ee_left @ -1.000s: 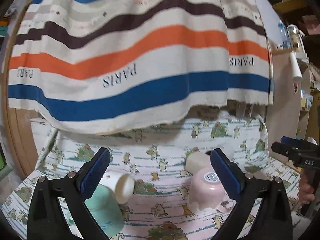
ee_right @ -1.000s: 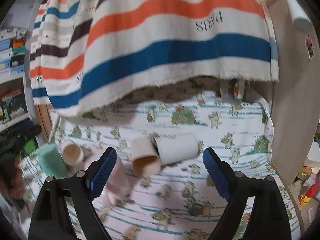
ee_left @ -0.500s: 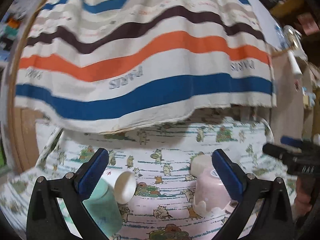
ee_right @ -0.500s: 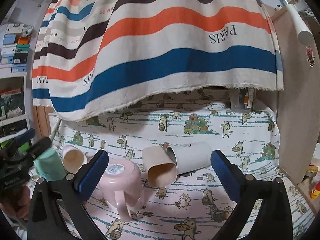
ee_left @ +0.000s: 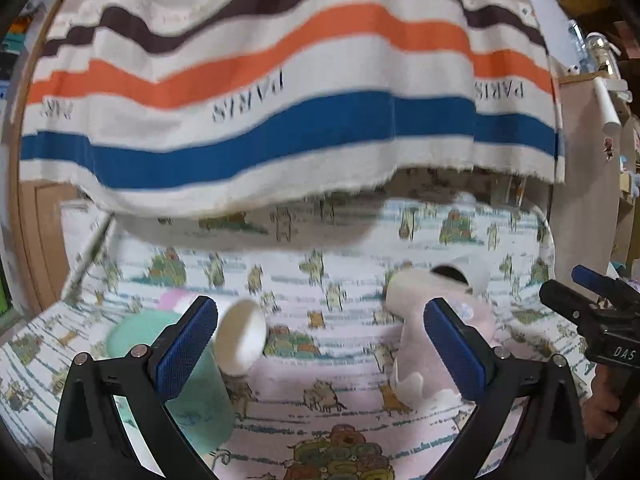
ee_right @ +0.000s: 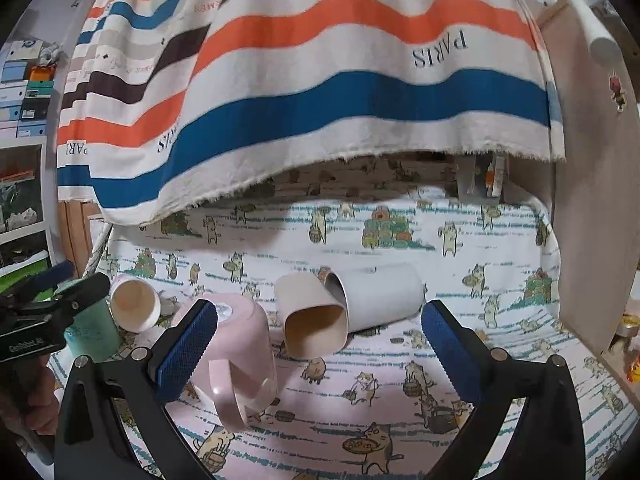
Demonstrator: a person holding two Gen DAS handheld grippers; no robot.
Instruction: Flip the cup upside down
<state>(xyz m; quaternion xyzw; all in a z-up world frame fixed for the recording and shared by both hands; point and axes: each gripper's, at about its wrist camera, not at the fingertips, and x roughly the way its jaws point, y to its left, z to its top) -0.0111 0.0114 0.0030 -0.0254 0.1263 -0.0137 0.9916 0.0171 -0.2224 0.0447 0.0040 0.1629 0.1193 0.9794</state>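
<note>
Several cups are on a cat-print cloth. A pink mug (ee_right: 240,344) stands upside down with its handle toward me; it also shows in the left wrist view (ee_left: 424,352). A beige cup (ee_right: 312,316) and a white cup (ee_right: 380,296) lie on their sides. A small white cup (ee_right: 134,304) lies on its side next to an upside-down mint cup (ee_right: 90,328); these two show in the left wrist view as the small cup (ee_left: 240,338) and the mint cup (ee_left: 192,384). My left gripper (ee_left: 320,354) is open and empty. My right gripper (ee_right: 320,350) is open and empty above the cloth.
A striped "PARIS" cloth (ee_right: 320,92) hangs over the back of the table (ee_right: 500,264). A wooden panel (ee_right: 592,200) stands at the right. Shelves with boxes (ee_right: 24,92) are at the left. Small items (ee_right: 632,328) sit at the far right.
Both grippers have drawn back and risen a little from the cups. The pink mug stands upside down, free of both grippers. The other cups have not moved.
</note>
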